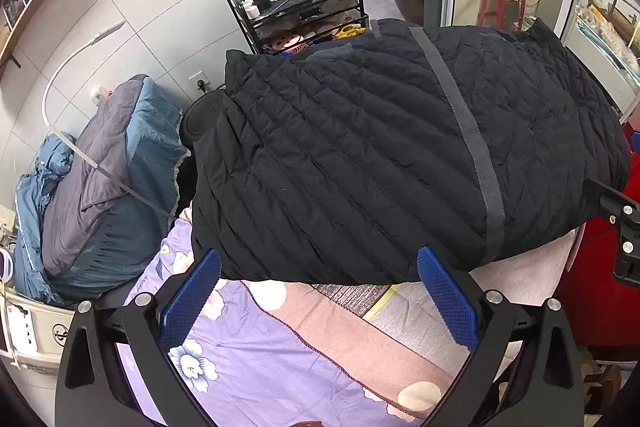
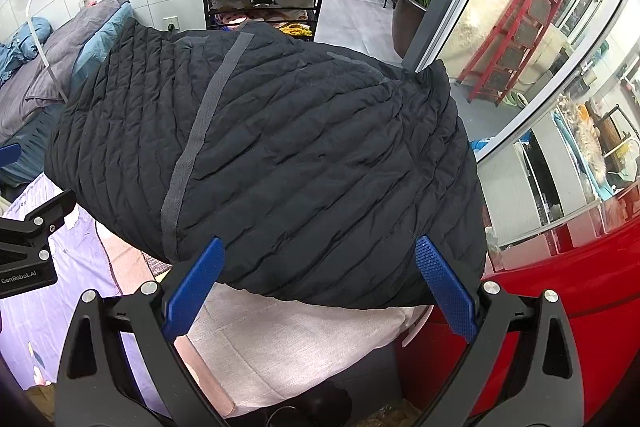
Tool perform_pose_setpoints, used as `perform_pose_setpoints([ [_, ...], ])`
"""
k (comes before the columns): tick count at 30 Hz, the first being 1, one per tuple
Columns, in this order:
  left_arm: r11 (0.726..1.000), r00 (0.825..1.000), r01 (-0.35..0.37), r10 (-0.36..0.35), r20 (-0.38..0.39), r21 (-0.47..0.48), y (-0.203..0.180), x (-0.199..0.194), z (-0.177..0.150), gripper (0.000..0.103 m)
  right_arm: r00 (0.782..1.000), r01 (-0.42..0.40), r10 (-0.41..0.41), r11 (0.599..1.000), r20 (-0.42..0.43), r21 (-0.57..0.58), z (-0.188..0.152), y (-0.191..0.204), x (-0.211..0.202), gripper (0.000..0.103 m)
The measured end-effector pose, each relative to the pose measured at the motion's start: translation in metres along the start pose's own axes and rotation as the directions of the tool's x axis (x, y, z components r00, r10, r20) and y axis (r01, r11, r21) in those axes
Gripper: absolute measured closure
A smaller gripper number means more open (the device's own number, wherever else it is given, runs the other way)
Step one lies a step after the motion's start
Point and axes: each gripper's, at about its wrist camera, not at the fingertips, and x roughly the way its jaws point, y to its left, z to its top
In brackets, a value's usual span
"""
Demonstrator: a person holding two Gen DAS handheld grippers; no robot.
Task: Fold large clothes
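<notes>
A black quilted jacket point(image 1: 380, 155) lies folded into a thick bundle on the bed, a grey strip point(image 1: 468, 131) running across it. The same jacket point(image 2: 280, 163) fills the middle of the right wrist view. My left gripper point(image 1: 318, 263) stands open at the jacket's near edge, its blue fingers point(image 1: 192, 299) spread wide and holding nothing. My right gripper point(image 2: 320, 247) is open too, with its blue fingers point(image 2: 444, 283) on either side of the near hem and no cloth pinched between them. Each gripper's black body shows at the edge of the other's view.
The bed has a purple flowered sheet point(image 1: 240, 359) and a pink-white cloth point(image 2: 280, 339). A blue-grey pile of bedding point(image 1: 108, 179) lies to the left. A black cart point(image 1: 300, 11) with bottles stands behind. A red object point(image 2: 560, 287) and glass doors are on the right.
</notes>
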Motion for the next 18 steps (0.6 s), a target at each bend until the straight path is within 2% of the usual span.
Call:
perform_pose_setpoints([
  [5, 1.0, 1.0, 0.002, -0.002, 0.001, -0.001, -0.0004, 0.0001, 0.0004, 0.006, 1.0, 0.001, -0.001, 1.0, 0.0, 0.0, -0.0001, 0.0, -0.0001, 0.008],
  [12, 0.999, 0.999, 0.046, -0.046, 0.013, -0.008, -0.0027, -0.0019, -0.0008, 0.006, 1.0, 0.002, -0.002, 1.0, 0.0, -0.002, 0.0002, 0.0002, 0.0002, 0.008],
  [18, 1.0, 1.0, 0.028, -0.028, 0.013, 0.004, -0.0051, -0.0017, -0.0013, 0.006, 1.0, 0.006, -0.006, 1.0, -0.006, -0.004, 0.0015, 0.0001, 0.001, 0.008],
])
